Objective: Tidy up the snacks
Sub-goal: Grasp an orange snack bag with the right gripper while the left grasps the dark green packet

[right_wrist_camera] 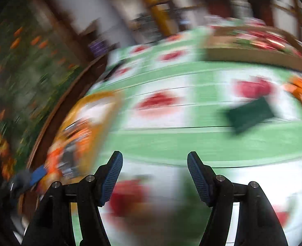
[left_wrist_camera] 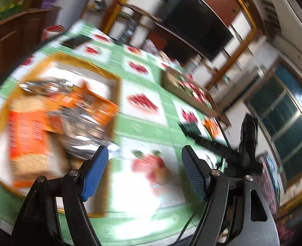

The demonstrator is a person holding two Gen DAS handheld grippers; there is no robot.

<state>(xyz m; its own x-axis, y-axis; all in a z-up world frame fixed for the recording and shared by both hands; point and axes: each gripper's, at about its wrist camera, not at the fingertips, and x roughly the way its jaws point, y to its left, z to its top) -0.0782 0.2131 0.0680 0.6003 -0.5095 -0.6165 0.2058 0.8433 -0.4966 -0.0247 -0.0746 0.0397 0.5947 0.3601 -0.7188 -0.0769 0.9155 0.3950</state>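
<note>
- While both views are blurring, we are carrying the left claw (left_wrist_camera: 142,150) and right claw (right_wrist_camera: 155,156) released and empty above the green fruit-print surface (right_wrist_camera: 191,143).
- We are aiming for the dark green flat packet (right_wrist_camera: 251,114), steadying first.

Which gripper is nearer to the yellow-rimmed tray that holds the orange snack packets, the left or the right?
Left. The left gripper hovers open at the yellow-rimmed tray's edge, one finger over it. The right gripper is open over the tablecloth, with the tray off to its left.
</note>
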